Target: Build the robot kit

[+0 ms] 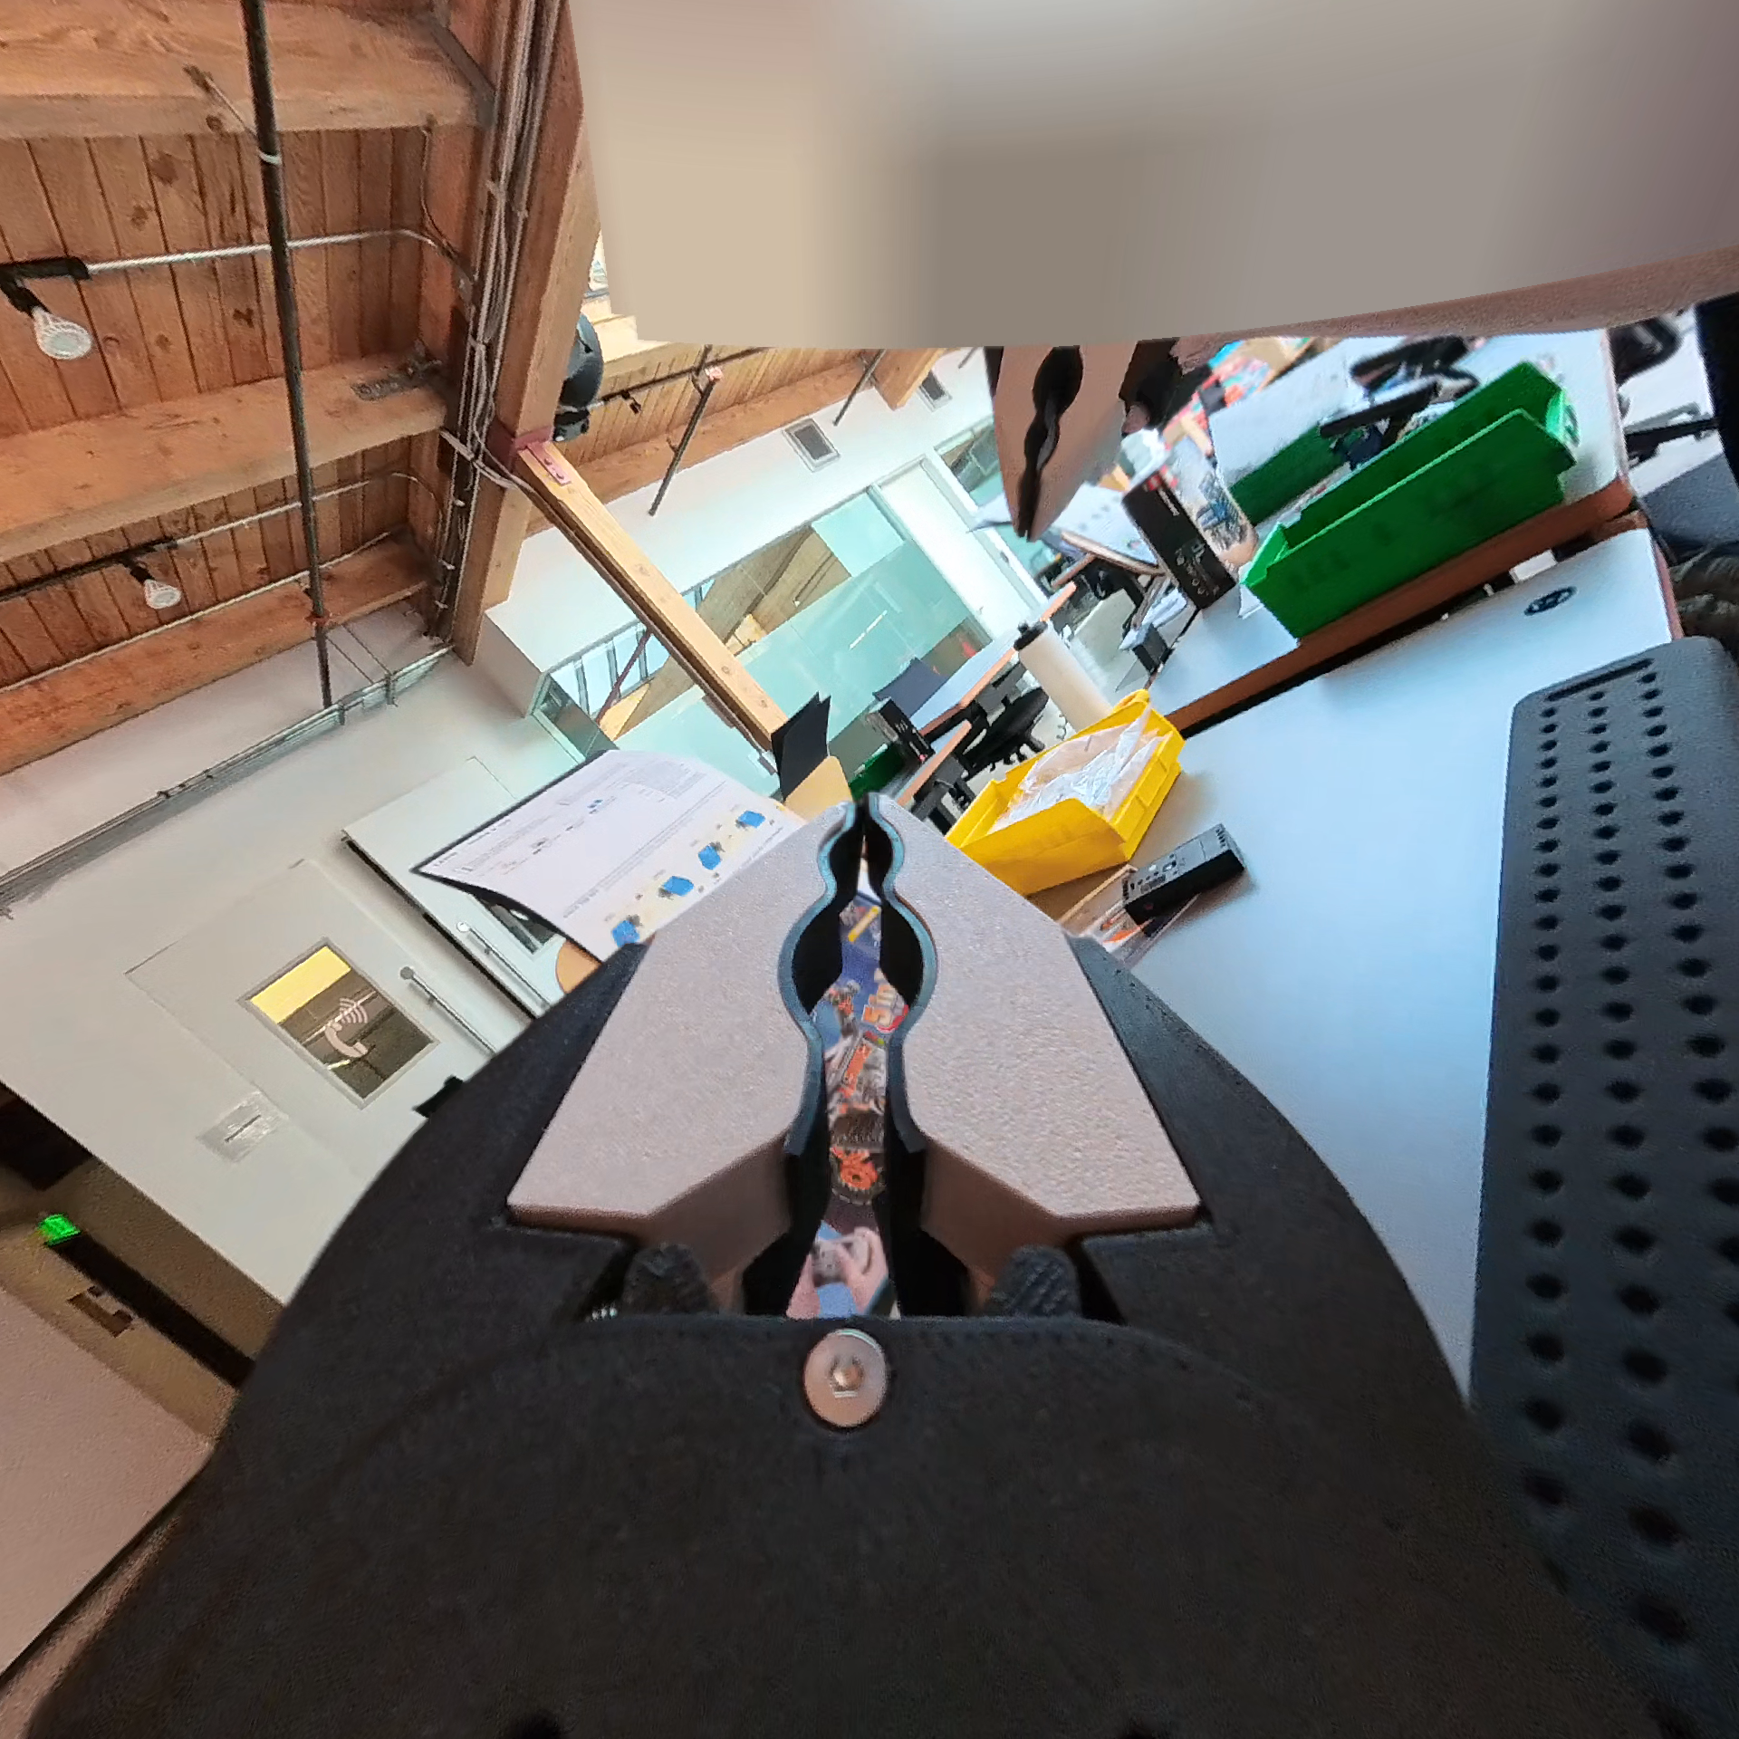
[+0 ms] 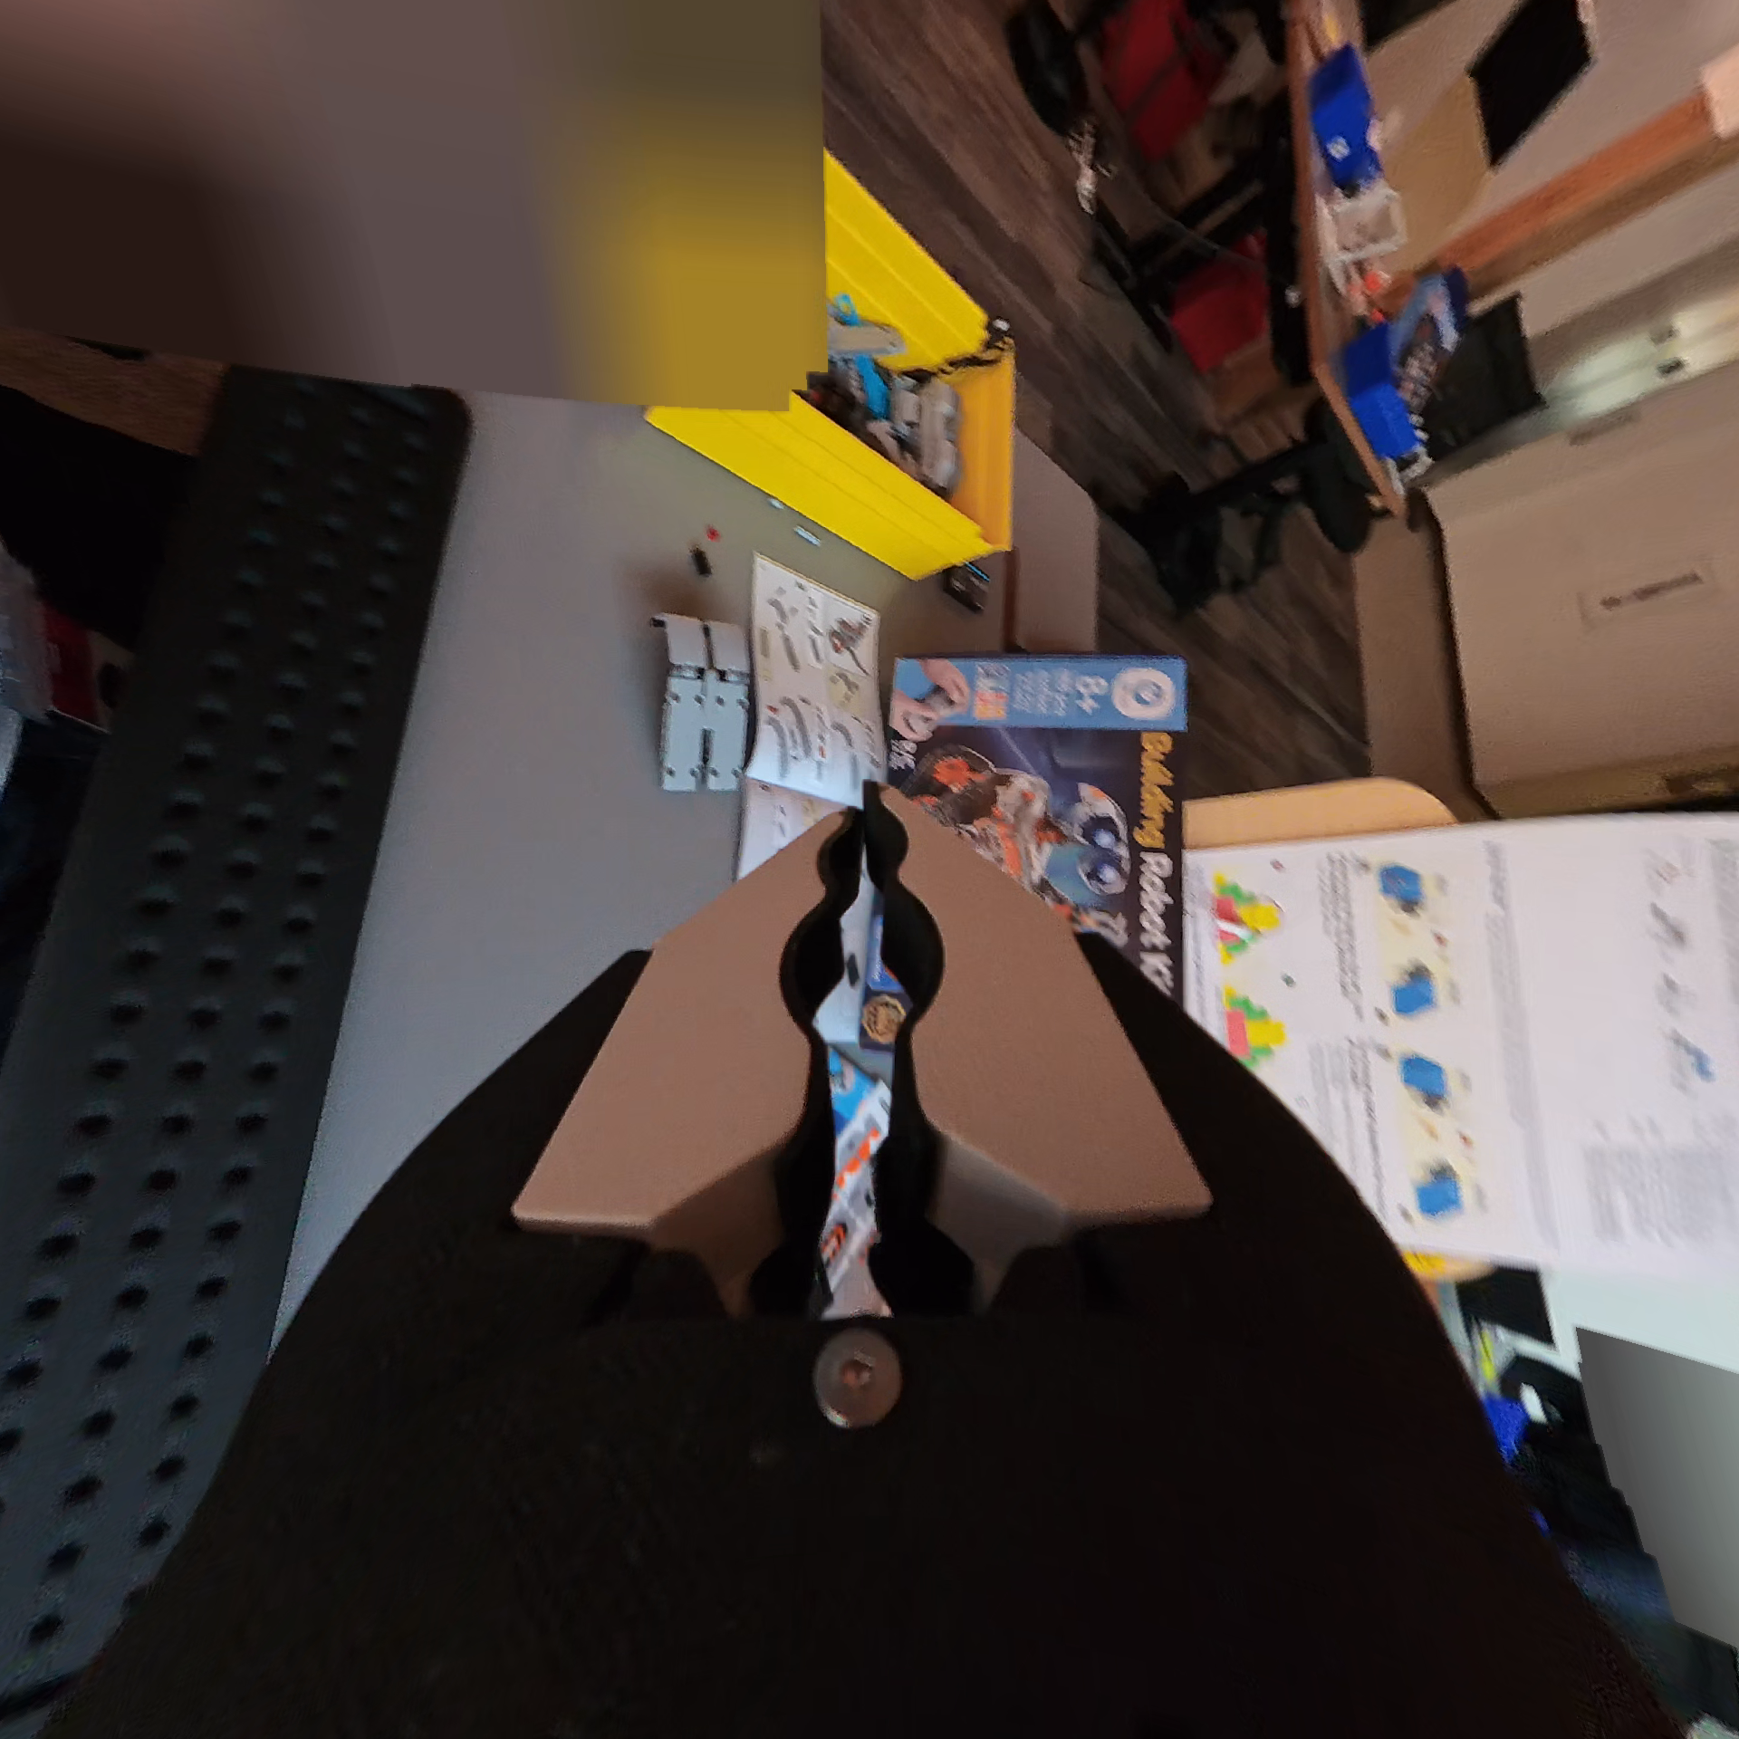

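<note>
My left gripper [image 1: 866,811] is shut, its tan jaws meeting at the tips with nothing seen between them. It points up and across the room, and a colourful printed box [image 1: 852,1082] shows through the gap behind the jaws. A white instruction sheet [image 1: 612,847] stands just left of the tips. My right gripper [image 2: 866,811] is also shut with nothing seen in it. It hovers over the table above the blue robot-kit box [image 2: 1035,753]. An open booklet [image 2: 814,678] and a grey plastic part [image 2: 706,715] lie just beyond. The right gripper also shows far off in the left wrist view [image 1: 1040,452].
A yellow bin [image 2: 894,442] holds small parts at the table's far edge; another yellow bin [image 1: 1073,819] holds plastic bags. Green bins [image 1: 1411,527] sit on a farther table. A black perforated panel [image 1: 1619,1035] [image 2: 235,847] stands close by. The instruction sheet [image 2: 1459,1035] stands to the right. The grippers' ends are close to 25 cm from one another.
</note>
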A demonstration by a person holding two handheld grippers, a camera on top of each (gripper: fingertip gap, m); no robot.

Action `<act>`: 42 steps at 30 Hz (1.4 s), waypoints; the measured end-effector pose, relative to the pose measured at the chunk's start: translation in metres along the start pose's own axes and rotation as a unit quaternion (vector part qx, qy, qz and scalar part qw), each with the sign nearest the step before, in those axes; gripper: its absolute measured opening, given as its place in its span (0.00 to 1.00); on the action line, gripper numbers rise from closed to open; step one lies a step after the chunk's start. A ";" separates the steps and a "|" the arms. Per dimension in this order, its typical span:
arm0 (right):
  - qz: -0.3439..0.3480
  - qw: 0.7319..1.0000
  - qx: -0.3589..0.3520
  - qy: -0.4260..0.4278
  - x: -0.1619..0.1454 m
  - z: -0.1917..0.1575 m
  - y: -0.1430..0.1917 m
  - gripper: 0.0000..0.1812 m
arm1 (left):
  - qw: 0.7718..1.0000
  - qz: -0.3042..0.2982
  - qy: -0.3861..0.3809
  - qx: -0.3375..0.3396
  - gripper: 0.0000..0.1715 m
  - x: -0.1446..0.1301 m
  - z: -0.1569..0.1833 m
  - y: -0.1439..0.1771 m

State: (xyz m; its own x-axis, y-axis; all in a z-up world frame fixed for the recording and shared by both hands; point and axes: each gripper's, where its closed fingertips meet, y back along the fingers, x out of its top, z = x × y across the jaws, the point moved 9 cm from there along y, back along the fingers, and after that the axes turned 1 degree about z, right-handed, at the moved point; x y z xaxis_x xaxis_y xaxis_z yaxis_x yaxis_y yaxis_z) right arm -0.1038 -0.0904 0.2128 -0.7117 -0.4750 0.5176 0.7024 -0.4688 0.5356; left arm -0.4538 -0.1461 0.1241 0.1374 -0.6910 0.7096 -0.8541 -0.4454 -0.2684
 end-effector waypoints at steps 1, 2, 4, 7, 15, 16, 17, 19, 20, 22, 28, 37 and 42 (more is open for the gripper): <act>-0.005 1.000 -0.016 -0.005 -0.002 0.003 0.014 0.00 | 1.000 0.008 0.002 0.002 0.00 0.001 -0.001 0.001; -0.008 0.999 -0.031 -0.012 -0.004 0.005 0.026 0.00 | 1.000 0.016 0.008 0.001 0.00 0.001 -0.002 0.001; -0.009 0.998 -0.056 -0.028 -0.010 0.006 0.048 0.00 | 1.000 0.019 0.016 -0.003 0.00 -0.001 -0.002 -0.001; -0.020 0.996 -0.080 -0.047 -0.022 0.003 0.067 0.00 | 1.000 0.012 0.007 -0.006 0.00 0.000 0.001 -0.006; -0.029 0.993 -0.103 -0.058 -0.039 -0.007 0.090 0.00 | 1.000 0.012 -0.002 -0.006 0.00 0.014 0.003 -0.013; -0.025 0.993 -0.103 -0.060 -0.040 -0.008 0.090 0.00 | 1.000 0.011 -0.005 -0.002 0.00 0.016 0.003 -0.013; -0.021 0.993 -0.102 -0.062 -0.041 -0.009 0.090 0.00 | 1.000 0.012 -0.007 0.004 0.00 0.018 0.003 -0.011; -0.012 0.993 -0.097 -0.064 -0.044 -0.011 0.087 0.00 | 1.000 0.014 -0.004 0.013 0.00 0.022 0.002 -0.005; -0.008 0.993 -0.094 -0.064 -0.045 -0.013 0.085 0.00 | 1.000 0.009 -0.005 0.018 0.00 0.024 0.002 -0.001; 0.005 0.994 -0.084 -0.065 -0.046 -0.016 0.077 0.00 | 0.999 -0.012 -0.018 0.038 0.00 0.029 0.001 0.012; 0.044 0.995 -0.052 -0.071 -0.048 -0.015 0.036 0.00 | 0.973 -0.125 -0.064 0.181 0.00 0.060 -0.009 0.125; 0.125 0.990 0.003 -0.063 0.015 0.006 -0.050 0.00 | 0.860 -0.284 -0.135 0.402 0.00 0.150 0.034 0.302; 0.143 0.988 0.056 -0.019 0.071 0.000 -0.098 0.00 | 0.793 -0.364 -0.137 0.468 0.00 0.188 0.083 0.365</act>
State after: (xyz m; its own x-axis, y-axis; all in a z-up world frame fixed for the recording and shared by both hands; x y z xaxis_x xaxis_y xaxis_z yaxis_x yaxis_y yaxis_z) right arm -0.2234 -0.0784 0.1971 -0.4850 -0.5472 0.6822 0.8710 -0.2319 0.4332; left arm -0.6982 -0.4861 0.1055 0.6362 -0.0973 0.7654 0.2313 -0.9224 -0.3095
